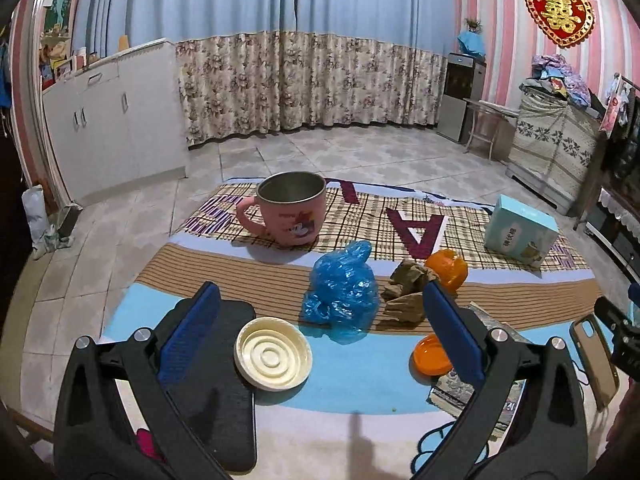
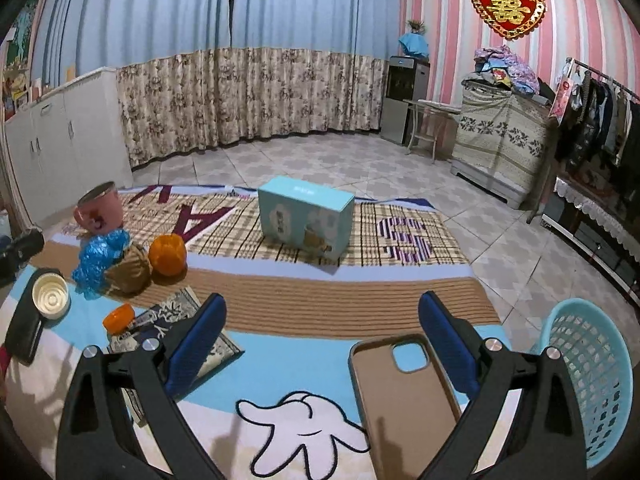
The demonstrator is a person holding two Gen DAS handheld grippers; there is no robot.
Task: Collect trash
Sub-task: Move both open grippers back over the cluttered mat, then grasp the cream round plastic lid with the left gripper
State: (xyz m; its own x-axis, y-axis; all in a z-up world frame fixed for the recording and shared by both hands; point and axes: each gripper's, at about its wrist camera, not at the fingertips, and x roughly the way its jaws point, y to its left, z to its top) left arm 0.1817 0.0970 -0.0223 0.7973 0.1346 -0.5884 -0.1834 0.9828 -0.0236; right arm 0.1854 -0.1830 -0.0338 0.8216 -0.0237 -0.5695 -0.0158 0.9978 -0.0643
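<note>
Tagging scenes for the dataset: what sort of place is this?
Most likely a lived-in room of a home, bedroom or living room: floor-length blue and floral curtains, a clothes rack hung with garments, and a cartoon-print blanket spread as the work surface over a tiled floor.

Each gripper, left gripper [image 1: 320, 320] and right gripper [image 2: 322, 330], had black, triangular-cutout arms, silver round screws at the pivots, and flat blue pads [image 1: 188, 332] inside.

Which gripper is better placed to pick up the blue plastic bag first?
Left. The open left gripper faces the blue plastic bag directly; the right gripper sees it far aside.
</note>
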